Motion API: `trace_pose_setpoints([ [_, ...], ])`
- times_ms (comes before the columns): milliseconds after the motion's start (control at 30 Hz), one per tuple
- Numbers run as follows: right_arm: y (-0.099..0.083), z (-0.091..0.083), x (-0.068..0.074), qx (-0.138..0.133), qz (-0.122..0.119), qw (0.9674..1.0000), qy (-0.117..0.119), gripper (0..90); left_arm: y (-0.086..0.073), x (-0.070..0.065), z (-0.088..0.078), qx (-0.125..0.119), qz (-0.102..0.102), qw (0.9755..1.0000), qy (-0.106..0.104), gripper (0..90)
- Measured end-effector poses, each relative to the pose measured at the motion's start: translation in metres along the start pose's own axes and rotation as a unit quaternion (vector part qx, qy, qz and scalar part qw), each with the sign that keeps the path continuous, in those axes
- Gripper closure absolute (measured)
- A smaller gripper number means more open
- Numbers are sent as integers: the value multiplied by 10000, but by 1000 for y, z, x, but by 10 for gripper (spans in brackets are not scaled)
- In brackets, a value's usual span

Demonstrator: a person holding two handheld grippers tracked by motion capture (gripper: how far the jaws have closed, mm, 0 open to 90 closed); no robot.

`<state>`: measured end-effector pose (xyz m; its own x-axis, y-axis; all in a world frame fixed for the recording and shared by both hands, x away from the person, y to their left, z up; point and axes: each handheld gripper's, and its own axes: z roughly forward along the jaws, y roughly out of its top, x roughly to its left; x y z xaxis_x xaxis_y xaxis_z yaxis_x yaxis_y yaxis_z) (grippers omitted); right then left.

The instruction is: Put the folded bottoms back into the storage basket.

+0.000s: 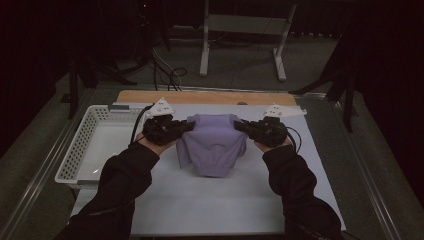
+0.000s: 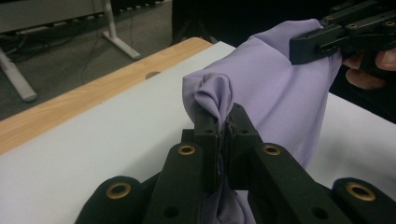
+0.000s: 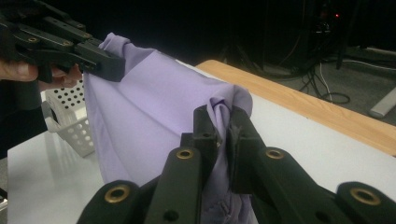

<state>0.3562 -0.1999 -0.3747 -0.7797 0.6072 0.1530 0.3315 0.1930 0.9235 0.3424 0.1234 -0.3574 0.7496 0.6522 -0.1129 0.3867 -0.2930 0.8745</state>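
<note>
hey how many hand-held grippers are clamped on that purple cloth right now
2. The left hand-held gripper pinches the purple cloth at its upper left corner, and the right hand-held gripper pinches its upper right corner, with the cloth hanging between them over the white table.

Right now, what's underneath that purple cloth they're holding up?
The white table lies under the purple cloth, which hangs from the left gripper and right gripper. Its lower edge seems to rest on the table; the patch right beneath it is covered.
</note>
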Motion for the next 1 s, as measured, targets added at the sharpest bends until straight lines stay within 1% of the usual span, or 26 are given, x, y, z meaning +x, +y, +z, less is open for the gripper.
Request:
trace_pose_setpoints([
  [133,4,6,3,-38,-19,10000,69,842,1,5,-9,-15,-20,10000,23,866],
  [167,4,6,3,-38,-19,10000,69,842,1,5,-9,-15,-20,10000,23,866],
  [233,8,11,7,-60,-54,9999,118,841,0,8,-16,-25,-45,10000,80,866],
  [300,10,14,9,-61,-71,9998,165,841,-1,11,-21,-32,-48,9999,105,866],
  [500,17,25,17,-56,-124,9996,236,842,-3,18,-34,-58,-137,9998,151,866],
  [733,25,33,26,-68,-213,9992,333,841,-2,21,-49,-112,-71,9996,240,866],
  [767,27,34,27,-74,-197,9991,366,841,-2,22,-51,-112,-60,9996,266,866],
  [867,31,38,31,-65,-249,9990,370,841,-1,24,-57,-120,-54,9994,313,866],
  [1000,38,43,36,-87,-276,9986,438,842,1,29,-65,-137,-78,9993,344,866],
])
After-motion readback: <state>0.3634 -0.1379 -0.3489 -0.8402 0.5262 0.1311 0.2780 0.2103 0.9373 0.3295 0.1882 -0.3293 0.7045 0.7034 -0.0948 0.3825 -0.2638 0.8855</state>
